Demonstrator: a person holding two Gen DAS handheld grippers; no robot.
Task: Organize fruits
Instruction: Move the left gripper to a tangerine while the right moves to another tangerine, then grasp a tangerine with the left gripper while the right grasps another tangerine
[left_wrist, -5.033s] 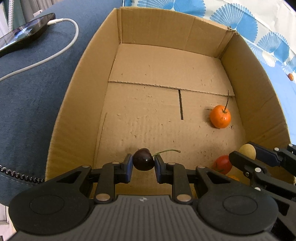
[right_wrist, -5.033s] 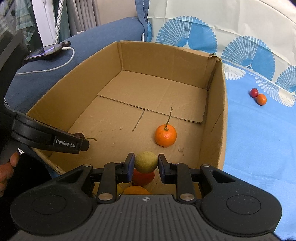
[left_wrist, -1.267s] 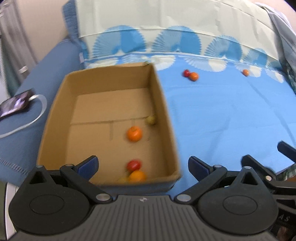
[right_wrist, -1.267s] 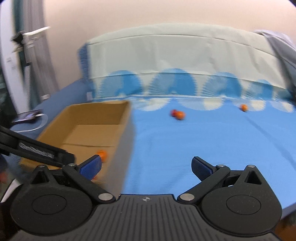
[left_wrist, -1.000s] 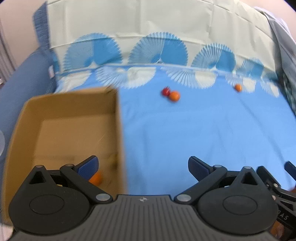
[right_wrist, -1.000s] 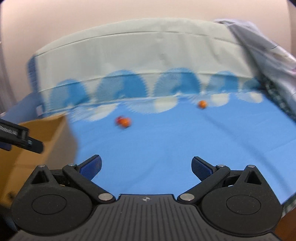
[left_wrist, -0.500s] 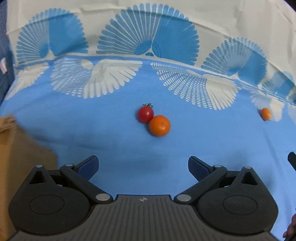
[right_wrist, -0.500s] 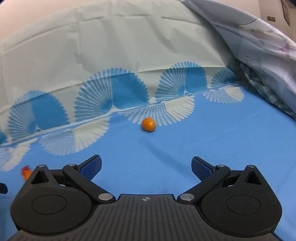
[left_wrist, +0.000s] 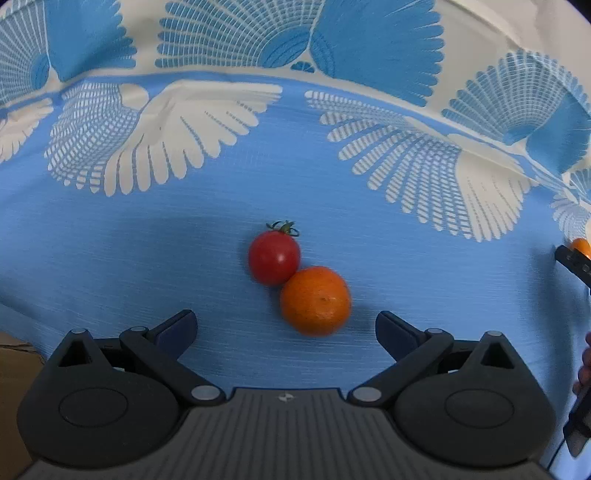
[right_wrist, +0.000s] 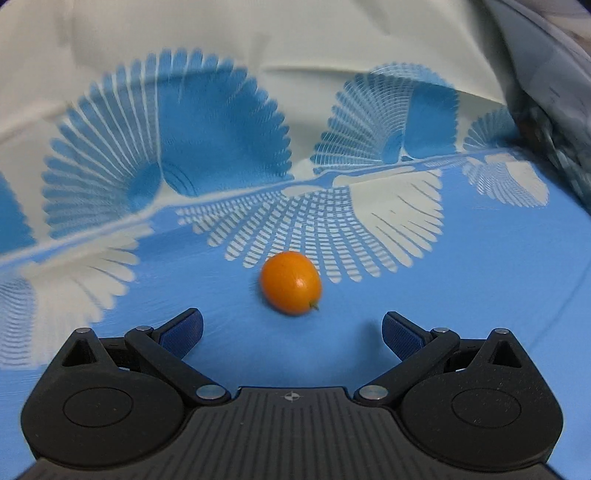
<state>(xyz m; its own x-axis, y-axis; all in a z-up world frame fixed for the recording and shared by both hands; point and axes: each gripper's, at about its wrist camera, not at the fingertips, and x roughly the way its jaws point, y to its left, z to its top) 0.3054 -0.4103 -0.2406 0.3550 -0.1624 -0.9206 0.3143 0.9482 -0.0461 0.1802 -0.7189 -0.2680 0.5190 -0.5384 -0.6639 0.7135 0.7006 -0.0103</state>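
Observation:
In the left wrist view a red cherry tomato (left_wrist: 274, 256) with a green stem touches a small orange (left_wrist: 315, 300) on the blue sheet. My left gripper (left_wrist: 285, 325) is open and empty, just short of the orange. In the right wrist view an oval orange kumquat (right_wrist: 290, 282) lies alone on the sheet. My right gripper (right_wrist: 291, 332) is open and empty, just short of it. The kumquat also shows at the right edge of the left wrist view (left_wrist: 580, 246), behind the right gripper's finger (left_wrist: 574, 263).
A corner of the cardboard box (left_wrist: 13, 363) shows at the lower left of the left wrist view. The blue and white fan-patterned sheet (left_wrist: 184, 122) rises as a backdrop behind the fruit. Grey checked fabric (right_wrist: 546, 92) lies at the far right.
Both grippers have left the box, having let go of the cherry and the yellow fruit, and moved right and forward. The tomato, orange and kumquat now sit much closer.

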